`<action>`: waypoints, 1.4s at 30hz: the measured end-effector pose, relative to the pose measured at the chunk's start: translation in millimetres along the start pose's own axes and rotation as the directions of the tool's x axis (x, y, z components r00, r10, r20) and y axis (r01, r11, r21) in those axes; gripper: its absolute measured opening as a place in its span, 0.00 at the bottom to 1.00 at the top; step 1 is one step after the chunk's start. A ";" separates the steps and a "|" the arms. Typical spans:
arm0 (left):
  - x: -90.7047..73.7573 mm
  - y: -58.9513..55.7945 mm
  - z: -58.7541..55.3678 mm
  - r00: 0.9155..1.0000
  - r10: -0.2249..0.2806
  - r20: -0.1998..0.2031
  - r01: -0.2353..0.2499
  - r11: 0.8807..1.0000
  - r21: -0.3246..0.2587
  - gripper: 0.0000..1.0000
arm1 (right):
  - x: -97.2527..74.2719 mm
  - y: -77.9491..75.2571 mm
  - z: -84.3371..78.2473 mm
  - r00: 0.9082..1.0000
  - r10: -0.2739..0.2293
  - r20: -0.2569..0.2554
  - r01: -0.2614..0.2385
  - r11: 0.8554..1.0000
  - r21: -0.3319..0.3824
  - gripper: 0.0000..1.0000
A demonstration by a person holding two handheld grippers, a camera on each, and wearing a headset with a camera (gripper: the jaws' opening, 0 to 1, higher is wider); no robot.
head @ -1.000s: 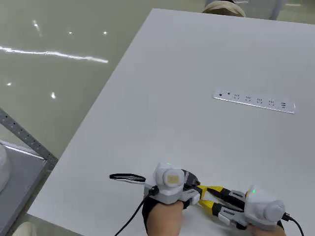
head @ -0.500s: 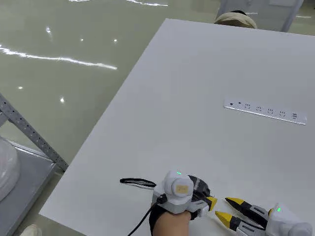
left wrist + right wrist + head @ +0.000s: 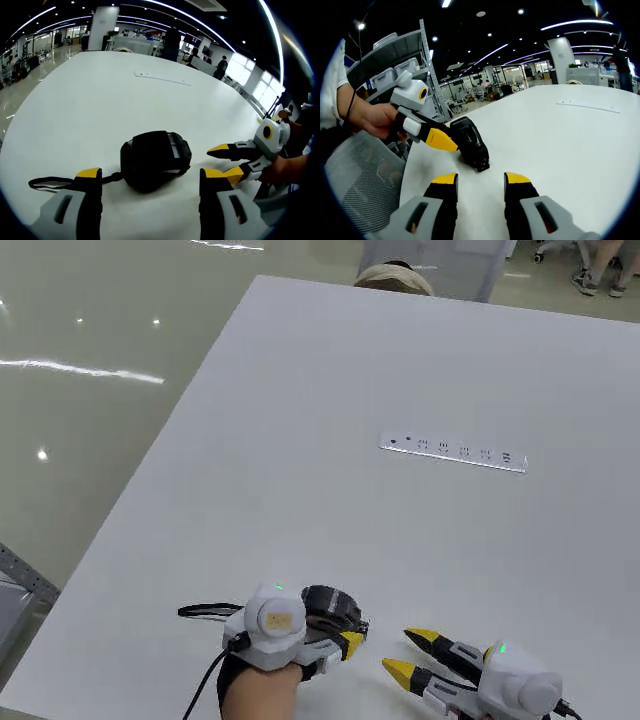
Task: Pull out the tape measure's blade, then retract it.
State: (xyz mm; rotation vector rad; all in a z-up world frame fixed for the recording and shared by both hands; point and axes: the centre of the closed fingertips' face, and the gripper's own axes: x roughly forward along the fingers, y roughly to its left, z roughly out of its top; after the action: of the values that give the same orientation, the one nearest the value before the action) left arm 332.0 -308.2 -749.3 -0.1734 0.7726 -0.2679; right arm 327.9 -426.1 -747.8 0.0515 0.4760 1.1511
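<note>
Black tape measure [image 3: 156, 159] on the white table [image 3: 300, 440], just ahead of the left gripper [image 3: 150, 175] and between its wide-spread jaws, strap [image 3: 47, 182] trailing past the left jaw, right gripper [image 3: 480, 177] nearby, jaws parted and holding nothing, aimed at it, power strip [image 3: 452, 452] well beyond both.

- A white table [image 3: 300, 440] spans the head view. A power strip [image 3: 452, 452] lies flat on it toward 1 o'clock.
- A glossy pale-green floor [image 3: 90, 360] runs from 9 to 11 o'clock, dotted with lamp glints.
- A chair back [image 3: 393, 276] stands at the table's far edge, at 12 o'clock.
- A grey rack post [image 3: 20, 580] sits at 8 o'clock.
- In the right gripper view, a metal rack [image 3: 427, 65] with bins stands at 10 o'clock, a mesh seat [image 3: 355, 175] at 8, and a white column [image 3: 561, 52] at 2.
- In the left gripper view, long ceiling lights [image 3: 165, 7] arc across 12 o'clock, and bright windows [image 3: 255, 80] show at 3.
</note>
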 end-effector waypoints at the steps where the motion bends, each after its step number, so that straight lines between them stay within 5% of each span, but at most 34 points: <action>1: -0.6 1.1 -1.5 1.000 -0.003 -0.003 0.003 1.000 -0.002 0.79 | -1.9 0.3 0.6 1.000 -0.005 0.005 0.005 1.000 0.001 0.36; 17: -10.9 4.0 -12.6 0.998 -0.054 -0.021 0.055 0.997 0.058 0.78 | -25.0 1.6 1.3 0.999 -0.051 0.008 0.051 0.999 -0.010 0.40; 28: -25.1 21.2 -13.8 0.995 -0.095 -0.023 0.096 0.993 0.071 0.77 | -43.4 1.4 -0.8 0.996 -0.089 0.009 0.089 0.996 -0.018 0.41; 42: -43.3 25.8 -20.6 0.985 -0.169 -0.038 0.173 0.976 0.132 0.77 | -61.2 6.7 -5.3 0.995 -0.105 -0.004 0.105 0.994 -0.011 0.42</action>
State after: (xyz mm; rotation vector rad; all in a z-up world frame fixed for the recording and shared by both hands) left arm 292.3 -271.8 -741.5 -0.1090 0.7644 -0.4854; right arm 300.5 -478.6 -730.1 0.0146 0.4707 1.0511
